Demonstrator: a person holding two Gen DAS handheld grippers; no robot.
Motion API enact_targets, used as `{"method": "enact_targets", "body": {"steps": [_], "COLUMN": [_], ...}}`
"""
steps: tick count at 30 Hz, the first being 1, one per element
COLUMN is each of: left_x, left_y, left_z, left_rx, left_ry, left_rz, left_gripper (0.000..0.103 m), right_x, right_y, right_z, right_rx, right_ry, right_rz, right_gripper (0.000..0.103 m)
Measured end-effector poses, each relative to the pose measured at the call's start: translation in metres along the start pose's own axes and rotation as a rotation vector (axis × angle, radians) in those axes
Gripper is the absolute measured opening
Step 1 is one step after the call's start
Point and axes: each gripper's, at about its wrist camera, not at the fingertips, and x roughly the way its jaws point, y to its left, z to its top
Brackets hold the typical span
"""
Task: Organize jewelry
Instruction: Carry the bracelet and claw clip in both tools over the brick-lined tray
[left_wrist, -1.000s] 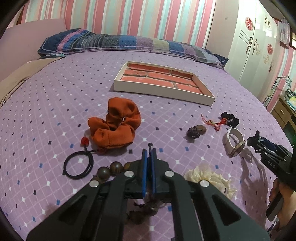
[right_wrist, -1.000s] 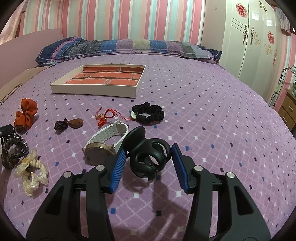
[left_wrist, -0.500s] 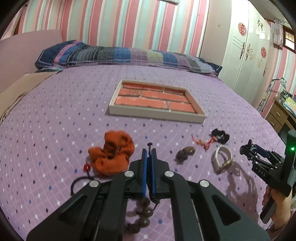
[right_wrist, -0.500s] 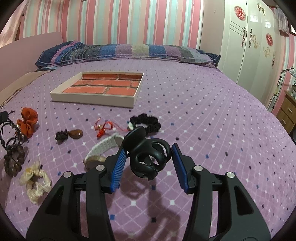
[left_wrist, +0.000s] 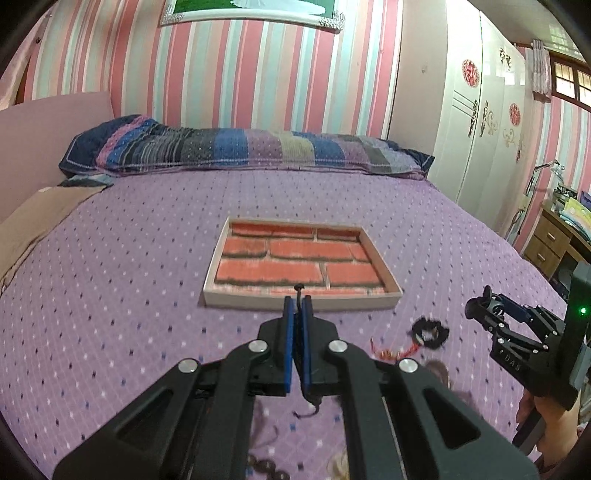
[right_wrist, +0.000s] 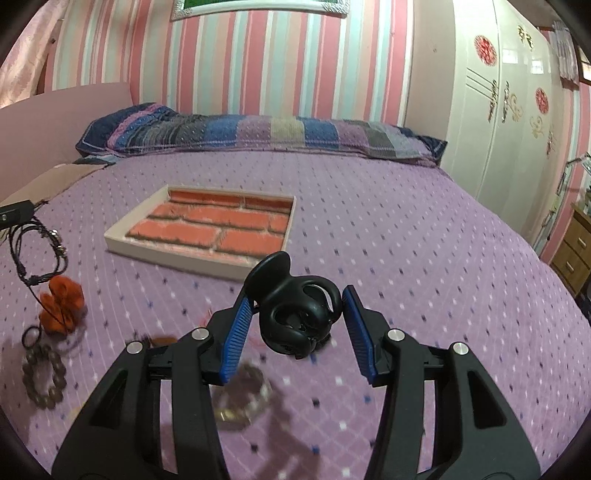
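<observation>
The left gripper (left_wrist: 297, 306) is up in the air over the purple bed cover (left_wrist: 110, 266). Its two blue jaws are pressed together on a thin black cord (left_wrist: 297, 290). A little bit of the cord sticks up above the tips. From the right wrist camera, a black cord necklace (right_wrist: 37, 251) hangs down in loops at the left edge, with small metal bits on it.

The right gripper (right_wrist: 295, 317) holds a black hair claw clip (right_wrist: 295, 314) between its blue jaws. The jaws are spread wide, one on each side of the clip, and the clip sits between them off the bed.

A flat white tray (left_wrist: 301, 303) lies in the middle of the bed. Its floor has a red brick picture on it. There is no jewelry in the tray. It sits just past the left gripper's tips.

The other things lie on the bed cover near the grippers, outside the tray. There is an orange scrunchie (right_wrist: 61, 304), a black hair tie (right_wrist: 31, 336) beside it, and a brown bead bracelet (right_wrist: 44, 376) nearer the camera. A black scrunchie (left_wrist: 430, 330) and a small red cord charm (left_wrist: 391, 350) lie close together. A watch with a white band (right_wrist: 240, 398) is blurry under the right gripper.

A long striped pillow (left_wrist: 240, 151) lies at the far end of the bed.
</observation>
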Motion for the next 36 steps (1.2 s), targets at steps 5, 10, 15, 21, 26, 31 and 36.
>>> {"method": "enact_targets", "body": {"steps": [5,10,15,21,26,31,36], "left_x": [0.024,0.071,0.125,0.206,0.278,0.328,0.362], "left_y": [0.0,-0.005,-0.001,0.023,0.04,0.049,0.055], "left_z": [0.034,0.069,0.091,0.106,0.107,0.108,0.107], "left_rx": [0.008,0.031,0.037,0.008,0.004,0.009,0.021], "left_ry": [-0.014,-0.004,0.017,0.073,0.132,0.183,0.23], "left_rz": [-0.007,0.007,0.031,0.064,0.102,0.126,0.156], "left_gripper": [0.005,0.005,0.005,0.005,0.004,0.004,0.005], "right_x": [0.029,0.077,0.146,0.224,0.281,0.328,0.357], "right_y": [0.011,0.023,0.029,0.031,0.038,0.044,0.044], "right_z": [0.042,0.084,0.115,0.134,0.142,0.142,0.135], "right_rx": [-0.008,-0.009,0.005,0.041,0.062,0.082,0.097], "right_ry": [-0.019,-0.012,0.033,0.095,0.167,0.266,0.36], "right_rz": [0.009,0.0,-0.004,-0.006,-0.029,-0.076,-0.088], "right_gripper": [0.05,0.05,0.05,0.05,0.05,0.05,0.05]}}
